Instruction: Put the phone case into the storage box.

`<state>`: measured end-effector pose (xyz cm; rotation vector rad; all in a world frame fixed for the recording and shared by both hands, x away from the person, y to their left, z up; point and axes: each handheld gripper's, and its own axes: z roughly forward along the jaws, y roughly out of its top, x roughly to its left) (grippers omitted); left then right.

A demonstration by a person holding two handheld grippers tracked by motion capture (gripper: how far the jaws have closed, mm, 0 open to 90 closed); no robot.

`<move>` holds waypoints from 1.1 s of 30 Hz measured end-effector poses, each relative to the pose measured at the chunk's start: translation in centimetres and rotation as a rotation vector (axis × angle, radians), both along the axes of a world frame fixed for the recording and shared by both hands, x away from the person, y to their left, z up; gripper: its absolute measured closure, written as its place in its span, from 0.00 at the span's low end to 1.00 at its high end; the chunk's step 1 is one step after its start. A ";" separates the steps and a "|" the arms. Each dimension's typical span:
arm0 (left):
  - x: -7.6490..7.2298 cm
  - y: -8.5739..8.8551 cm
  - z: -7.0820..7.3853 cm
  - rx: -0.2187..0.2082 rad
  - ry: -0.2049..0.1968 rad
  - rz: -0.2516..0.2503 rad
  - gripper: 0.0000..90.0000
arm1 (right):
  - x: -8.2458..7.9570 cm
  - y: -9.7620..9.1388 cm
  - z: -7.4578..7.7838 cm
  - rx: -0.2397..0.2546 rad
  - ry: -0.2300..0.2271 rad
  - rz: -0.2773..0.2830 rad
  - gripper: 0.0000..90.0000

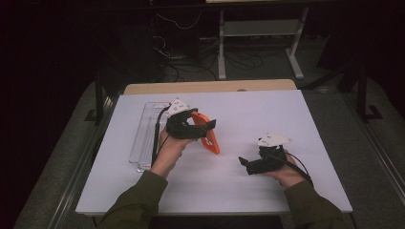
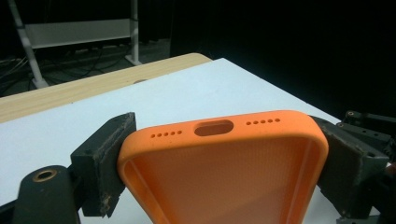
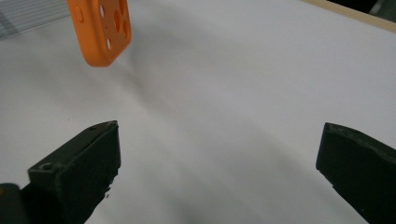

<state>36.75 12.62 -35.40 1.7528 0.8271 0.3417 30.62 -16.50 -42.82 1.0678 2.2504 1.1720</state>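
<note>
An orange phone case (image 1: 211, 141) hangs above the white table (image 1: 267, 112), left of its middle, one end tilted down toward the surface. My left gripper (image 1: 203, 126) is shut on it. In the left gripper view the pads press on the two long sides of the case (image 2: 224, 177) near the end with the charging port cut-out, hollow side up, with the left gripper (image 2: 227, 158) around it. My right gripper (image 1: 244, 164) sits low over the table at the front right, open with nothing between its fingers. In the right gripper view the case (image 3: 100, 28) hangs beyond the open right gripper (image 3: 224, 158), camera-hole end down.
A clear plastic tray (image 1: 145, 133) lies along the table's left side, behind my left hand. A wooden strip (image 1: 210, 87) borders the far edge. Beyond it stand a white metal frame (image 1: 258, 28) and cables on a dark floor.
</note>
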 end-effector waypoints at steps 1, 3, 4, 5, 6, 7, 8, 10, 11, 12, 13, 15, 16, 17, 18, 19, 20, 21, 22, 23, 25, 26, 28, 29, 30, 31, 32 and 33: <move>0.0 0.0 0.0 0.001 0.000 0.000 0.16 | -0.1 -0.2 -0.1 -0.005 -0.005 -0.001 0.00; -0.1 0.0 0.0 -0.001 -0.001 -0.001 0.16 | -0.3 -0.6 -0.2 -0.007 0.000 -0.005 0.00; -0.1 0.0 0.1 0.002 0.000 -0.002 0.16 | -0.5 -0.7 -0.3 -0.006 -0.002 -0.007 0.00; -0.1 0.0 0.1 0.003 0.000 -0.002 0.16 | -0.6 -0.8 -0.3 -0.009 0.002 -0.011 0.00; -0.1 0.0 0.1 0.002 -0.002 -0.001 0.16 | -0.7 -0.9 -0.4 -0.015 -0.006 -0.009 0.00; 0.0 0.0 0.1 0.003 -0.003 -0.001 0.16 | -0.9 -1.1 -0.4 -0.019 -0.008 -0.008 0.00; -0.1 0.0 0.1 0.004 -0.005 -0.002 0.16 | -1.1 -1.2 -0.5 -0.017 -0.005 -0.011 0.00; -0.1 0.1 0.2 0.011 -0.005 -0.004 0.16 | -1.3 -1.5 -0.6 -0.014 -0.007 -0.013 0.00; -0.1 0.1 0.2 0.011 -0.008 -0.004 0.16 | -1.4 -1.7 -0.7 -0.018 -0.009 -0.013 0.00; -0.1 0.1 0.2 0.008 -0.009 -0.003 0.16 | -1.6 -1.9 -0.7 -0.017 -0.008 -0.018 0.00; -0.1 0.0 0.3 0.004 -0.009 -0.004 0.16 | -1.6 -2.0 -0.7 -0.018 -0.013 -0.020 0.00; -0.1 0.0 0.3 0.003 -0.010 -0.005 0.16 | -1.9 -2.4 -0.8 -0.018 -0.015 -0.026 0.00; -0.1 0.0 0.3 0.005 -0.012 -0.007 0.16 | -2.0 -2.6 -0.9 -0.019 -0.013 -0.027 0.00; -0.1 0.0 0.3 0.004 -0.010 -0.008 0.16 | -2.1 -2.8 -0.9 -0.021 -0.019 -0.029 0.00; -0.1 0.0 0.3 0.006 -0.009 -0.008 0.16 | -2.2 -3.0 -1.0 -0.019 -0.014 -0.029 0.00; -0.1 0.0 0.3 0.006 -0.010 -0.010 0.16 | -2.3 -3.1 -1.0 -0.013 -0.016 -0.032 0.00; -0.1 0.0 0.4 0.003 -0.011 -0.012 0.16 | -2.4 -3.3 -1.0 -0.006 -0.017 -0.033 0.00; -0.1 0.0 0.4 0.005 -0.014 -0.014 0.16 | -2.4 -3.4 -1.1 -0.001 -0.010 -0.034 0.00; 0.0 0.1 0.5 0.012 -0.013 -0.018 0.16 | -2.5 -3.5 -1.1 -0.001 -0.018 -0.031 0.00; 0.0 0.0 0.6 0.008 -0.013 -0.018 0.16 | -2.5 -3.5 -1.1 0.003 -0.018 -0.031 0.00; 0.2 0.0 0.7 0.017 -0.011 -0.024 0.16 | -2.6 -3.5 -1.1 0.014 -0.012 -0.030 0.00; 0.2 0.0 0.7 0.009 -0.020 -0.021 0.16 | -2.5 -3.6 -1.0 0.016 -0.023 -0.021 0.00; 0.4 0.1 0.8 0.019 -0.015 -0.024 0.16 | -2.5 -3.5 -1.1 0.023 -0.015 -0.014 0.00; 0.5 0.1 0.9 0.015 -0.017 -0.023 0.16 | -2.6 -3.4 -1.1 0.026 -0.005 -0.011 0.00; 0.6 0.2 1.0 0.012 -0.017 -0.022 0.16 | -2.6 -3.4 -1.2 0.021 -0.007 -0.008 0.00; 0.6 0.3 1.1 0.003 -0.018 -0.023 0.16 | -2.6 -3.3 -1.2 0.019 -0.004 -0.006 0.00; 0.8 0.4 1.2 0.004 -0.020 -0.024 0.16 | -2.7 -3.3 -1.1 0.026 -0.005 -0.002 0.00; 0.9 0.4 1.2 0.005 -0.022 -0.019 0.16 | -2.8 -3.3 -1.1 0.028 0.000 0.000 0.00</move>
